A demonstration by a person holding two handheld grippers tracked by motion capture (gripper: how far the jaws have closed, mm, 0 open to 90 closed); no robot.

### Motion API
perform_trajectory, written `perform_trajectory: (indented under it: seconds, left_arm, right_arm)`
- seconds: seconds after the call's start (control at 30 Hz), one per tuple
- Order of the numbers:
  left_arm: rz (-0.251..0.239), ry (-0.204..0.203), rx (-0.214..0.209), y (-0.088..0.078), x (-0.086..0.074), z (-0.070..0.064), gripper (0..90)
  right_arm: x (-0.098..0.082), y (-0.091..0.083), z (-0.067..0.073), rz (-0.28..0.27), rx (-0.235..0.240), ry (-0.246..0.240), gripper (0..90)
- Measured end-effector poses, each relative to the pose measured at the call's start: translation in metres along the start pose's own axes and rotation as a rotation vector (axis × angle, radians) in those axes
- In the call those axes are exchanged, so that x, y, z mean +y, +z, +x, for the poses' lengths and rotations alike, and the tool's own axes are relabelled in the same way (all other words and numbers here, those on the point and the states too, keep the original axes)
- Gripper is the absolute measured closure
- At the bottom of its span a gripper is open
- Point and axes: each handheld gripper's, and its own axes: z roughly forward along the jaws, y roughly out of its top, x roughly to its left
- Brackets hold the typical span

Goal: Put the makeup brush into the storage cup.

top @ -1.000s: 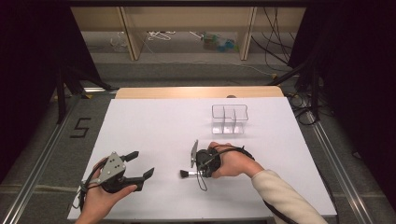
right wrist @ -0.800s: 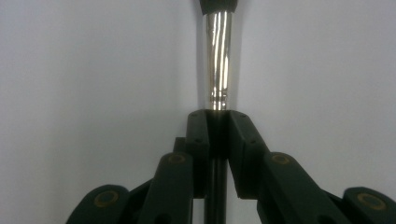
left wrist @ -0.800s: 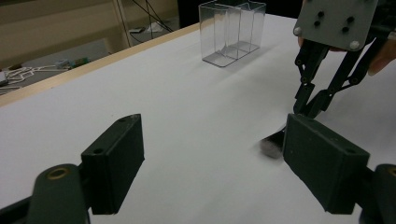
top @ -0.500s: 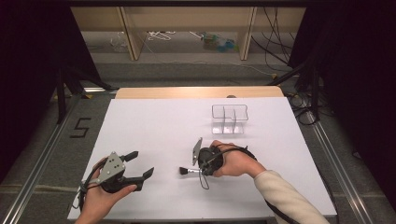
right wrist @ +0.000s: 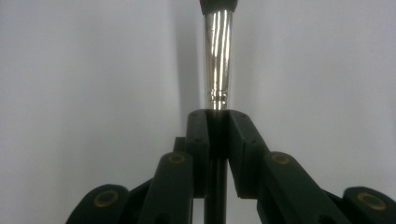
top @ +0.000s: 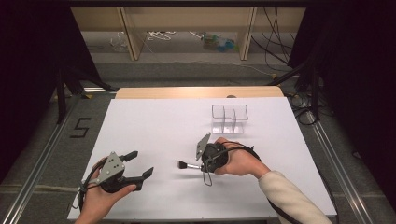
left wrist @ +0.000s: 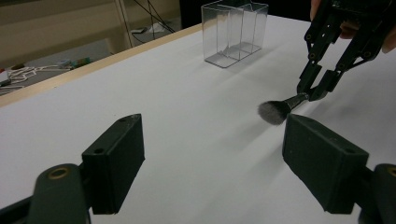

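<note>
Right gripper (top: 201, 164) clamps makeup brush (top: 186, 164) low over table (top: 154, 121) centre. Left gripper (top: 140, 164) jaws apart, empty. Clear divided box (top: 229, 118) behind (well apart); nothing between.

A "5" marked on the floor (top: 80, 127)
</note>
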Motion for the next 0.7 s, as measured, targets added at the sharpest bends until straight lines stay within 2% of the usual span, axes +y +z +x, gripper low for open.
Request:
perform_trajectory:
  seconds: [0.1, 0.17, 0.2, 0.33, 0.4, 0.6, 0.67, 0.7]
  left_arm:
    - [-0.001, 0.001, 0.002, 0.0, 0.0, 0.0, 20.9]
    - [-0.001, 0.0, 0.001, 0.0, 0.0, 0.0, 20.9]
    - [0.0, 0.001, 0.002, 0.0, 0.0, 0.0, 20.9]
    - [-0.001, 0.001, 0.002, 0.0, 0.0, 0.0, 20.9]
    - [-0.002, 0.0, 0.002, 0.0, 0.0, 0.0, 20.9]
    - [-0.002, 0.0, 0.002, -0.001, 0.0, 0.0, 20.9]
    - [-0.002, 0.0, 0.002, -0.001, 0.0, 0.0, 20.9]
    - [-0.002, 0.001, 0.002, -0.001, 0.0, 0.001, 20.9]
  right_arm:
    - [-0.003, -0.003, 0.001, -0.026, -0.008, 0.014, 79.6]
    - [-0.007, -0.007, 0.001, -0.065, -0.026, 0.025, 79.6]
    - [-0.007, -0.007, 0.001, -0.065, -0.026, 0.025, 79.6]
    - [-0.01, -0.014, -0.001, -0.123, -0.038, 0.05, 79.6]
    - [-0.01, -0.016, -0.001, -0.137, -0.04, 0.069, 79.6]
    - [-0.013, -0.019, -0.002, -0.184, -0.056, 0.081, 79.6]
    - [-0.015, -0.021, -0.002, -0.223, -0.091, 0.099, 79.6]
    - [-0.015, -0.021, -0.002, -0.223, -0.091, 0.099, 79.6]
